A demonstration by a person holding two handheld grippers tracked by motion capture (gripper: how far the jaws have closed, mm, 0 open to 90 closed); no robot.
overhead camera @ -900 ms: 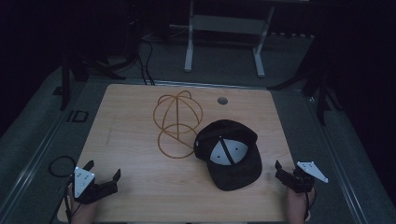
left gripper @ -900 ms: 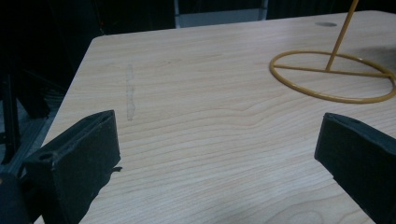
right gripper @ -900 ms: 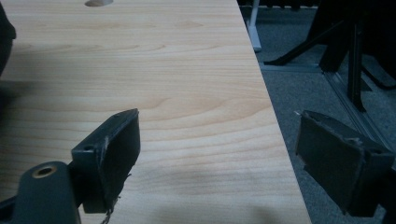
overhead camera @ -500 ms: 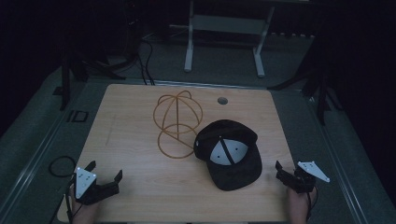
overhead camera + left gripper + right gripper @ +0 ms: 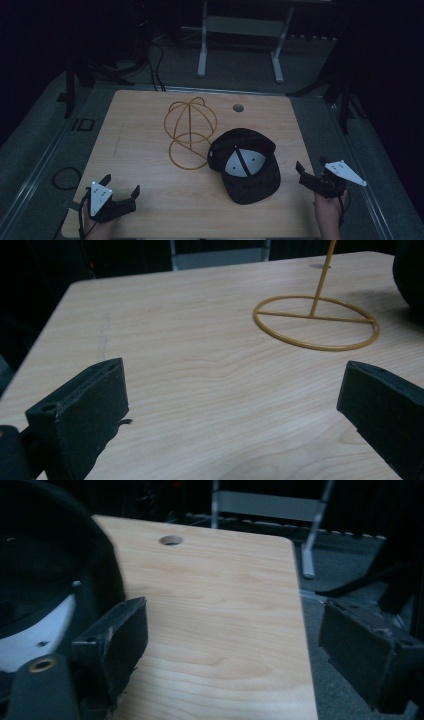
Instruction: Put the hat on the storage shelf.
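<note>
1. Cap point(image 5: 245, 167), black, lies upside down on the wooden table point(image 5: 145, 130), with its white inner lining facing up; neither gripper touches it.
2. Left gripper point(image 5: 120, 194) is at the near left corner of the table, well apart from the cap, and a hand point(image 5: 92, 227) holds it from below. Its jaws stand wide apart with nothing between them. In the left gripper view point(image 5: 230, 405) only bare wood is seen between the two black jaws.
3. Right gripper point(image 5: 306, 176) is at the near right edge of the table, just to the right of the cap, and the other hand point(image 5: 327, 212) holds it. Its jaws are also spread and hold nothing. In the right gripper view point(image 5: 232, 640) the left jaw is close beside the cap point(image 5: 45, 590), and I cannot tell if it touches the fabric; the right jaw is beyond the table edge, over the grey floor point(image 5: 345, 555).
4. A gold wire stand point(image 5: 190, 131) with a round base and a dome-shaped top is upright just to the left of the cap and a little farther from the person. In the left gripper view its ring base point(image 5: 316, 322) lies flat on the wood, and a dark edge of the cap point(image 5: 410, 275) appears to its right.
5. A small round hole point(image 5: 238, 107) is in the table behind the cap.
6. Beyond the table, behind the cap, a pale metal frame point(image 5: 240, 40) stands on the floor.
</note>
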